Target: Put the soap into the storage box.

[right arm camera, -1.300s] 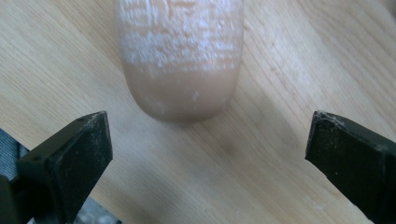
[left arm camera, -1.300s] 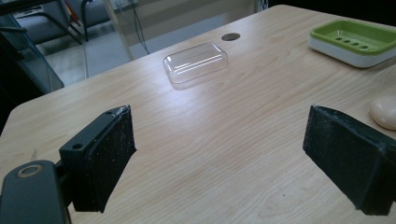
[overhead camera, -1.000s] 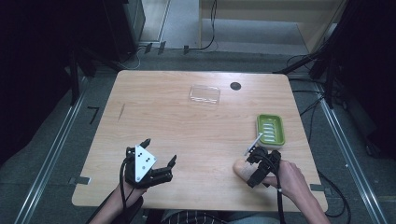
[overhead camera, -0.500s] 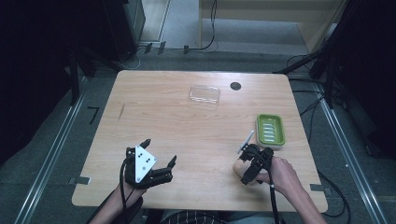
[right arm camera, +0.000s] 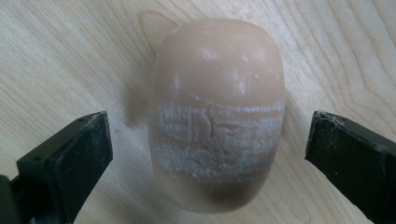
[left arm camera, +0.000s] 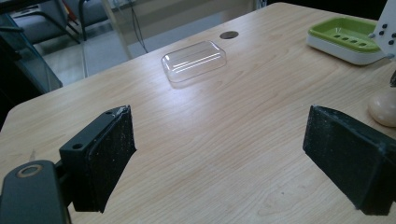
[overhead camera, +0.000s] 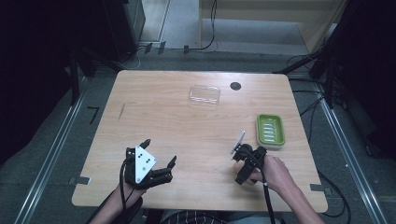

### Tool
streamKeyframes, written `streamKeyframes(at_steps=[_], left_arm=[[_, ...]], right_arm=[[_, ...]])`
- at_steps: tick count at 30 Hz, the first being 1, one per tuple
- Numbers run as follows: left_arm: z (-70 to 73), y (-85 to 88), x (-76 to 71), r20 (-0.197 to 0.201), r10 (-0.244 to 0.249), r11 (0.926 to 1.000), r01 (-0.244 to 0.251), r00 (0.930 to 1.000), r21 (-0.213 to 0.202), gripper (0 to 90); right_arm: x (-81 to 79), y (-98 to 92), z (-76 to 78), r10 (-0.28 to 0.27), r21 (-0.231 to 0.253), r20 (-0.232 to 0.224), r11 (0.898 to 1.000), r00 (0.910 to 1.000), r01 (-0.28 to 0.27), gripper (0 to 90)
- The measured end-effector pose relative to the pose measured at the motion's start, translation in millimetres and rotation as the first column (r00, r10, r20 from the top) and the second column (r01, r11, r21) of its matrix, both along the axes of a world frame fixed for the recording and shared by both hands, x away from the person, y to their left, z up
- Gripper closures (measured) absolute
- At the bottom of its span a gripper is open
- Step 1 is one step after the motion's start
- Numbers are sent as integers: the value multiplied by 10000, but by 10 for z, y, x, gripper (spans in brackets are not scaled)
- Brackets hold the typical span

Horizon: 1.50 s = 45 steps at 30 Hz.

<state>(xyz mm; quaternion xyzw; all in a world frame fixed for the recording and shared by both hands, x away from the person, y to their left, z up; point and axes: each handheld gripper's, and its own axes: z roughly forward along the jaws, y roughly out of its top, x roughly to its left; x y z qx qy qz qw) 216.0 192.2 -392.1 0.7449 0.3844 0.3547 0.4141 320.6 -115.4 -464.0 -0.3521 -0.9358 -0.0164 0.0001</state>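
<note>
A pale beige oval soap bar (right arm camera: pixel 217 116) is seen lying flat on the wooden table at frame centre, its middle band scuffed white and cracked.

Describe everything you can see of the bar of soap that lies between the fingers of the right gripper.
The bar of soap is a rounded oval, pale peach-beige, waxy and smooth in look. A broad band across its middle is scuffed whitish and cracked, as if pressed before. It lies flat on the wooden table, casting a soft shadow. The right gripper straddles it with open fingers, one on each side, neither touching it. In the left gripper view its rounded end shows at the right edge, nearer than the green soap dish.
</note>
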Motion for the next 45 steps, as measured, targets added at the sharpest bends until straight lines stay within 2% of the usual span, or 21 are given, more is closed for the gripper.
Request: streamKeyframes(at_steps=[8, 16, 23, 34, 45], left_arm=[[-1, 5, -6, 10, 25, 10000, -25, 10000, -37, 97], [1, 14, -9, 31, 40, 10000, -40, 10000, -41, 98], [1, 12, -12, 47, 37, 10000, -37, 10000, -27, 97], [2, 13, -16, 66, 66, 10000, -66, 10000, -14, 98], [2, 11, -17, 75, 55, 10000, -55, 10000, 2, 97]], right_arm=[[5, 33, -12, -64, 5, -41, 10000, 10000, 64, 133], [13, 48, -25, 5, -121, -23, 9999, 10000, -5, 176], [22, 45, -29, -62, -179, -6, 9998, 10000, 62, 257], [30, 42, -30, -75, -205, -66, 9998, 10000, 73, 312], [30, 41, -27, -18, -232, -26, 9997, 10000, 18, 325]])
